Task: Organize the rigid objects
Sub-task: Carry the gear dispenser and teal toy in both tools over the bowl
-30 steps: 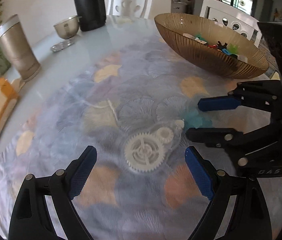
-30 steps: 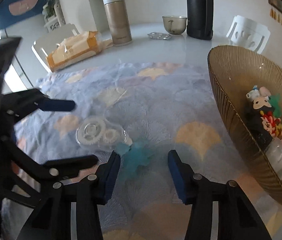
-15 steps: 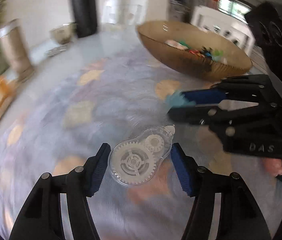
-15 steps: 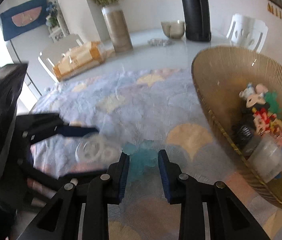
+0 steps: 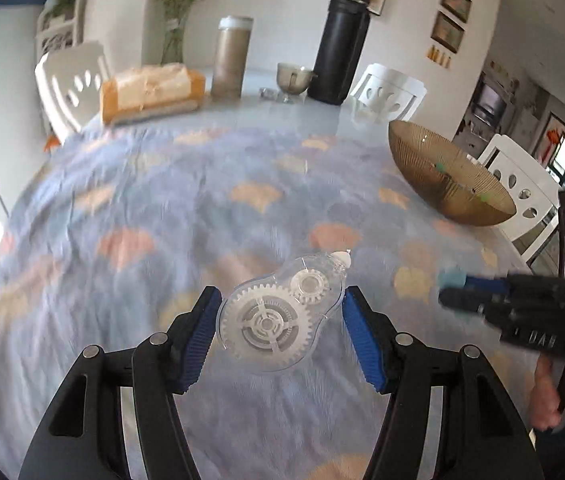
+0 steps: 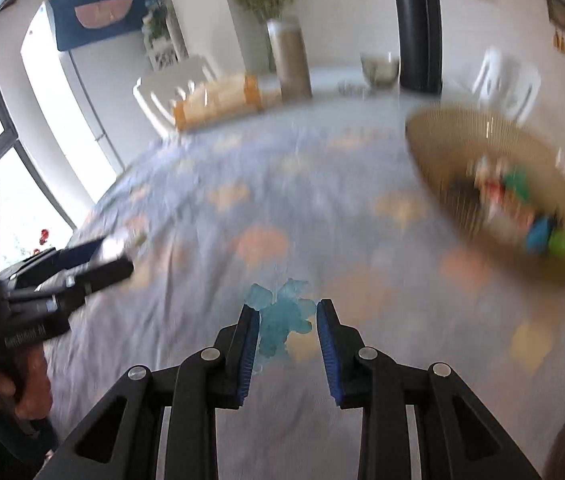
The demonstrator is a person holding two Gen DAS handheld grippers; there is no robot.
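Note:
My left gripper (image 5: 278, 316) is shut on a clear plastic correction-tape dispenser (image 5: 278, 320) with white gears inside, held above the patterned tablecloth. My right gripper (image 6: 287, 330) is shut on a pale blue translucent star-shaped piece (image 6: 282, 316), also lifted off the cloth. The right gripper shows at the right of the left wrist view (image 5: 458, 290), and the left gripper at the left of the right wrist view (image 6: 110, 258). An amber ribbed bowl (image 5: 414, 152) holding several small toys stands to the right, also in the right wrist view (image 6: 438, 160).
At the table's far edge stand a bread package (image 5: 150, 90), a beige tumbler (image 5: 230, 60), a small metal cup (image 5: 292, 78) and a tall black flask (image 5: 340, 44). White chairs (image 5: 390, 88) ring the table.
Both grippers closed on their objects and lifted them off the cloth. The views have swung up and back, so the table looks farther below and the bowl farther away.

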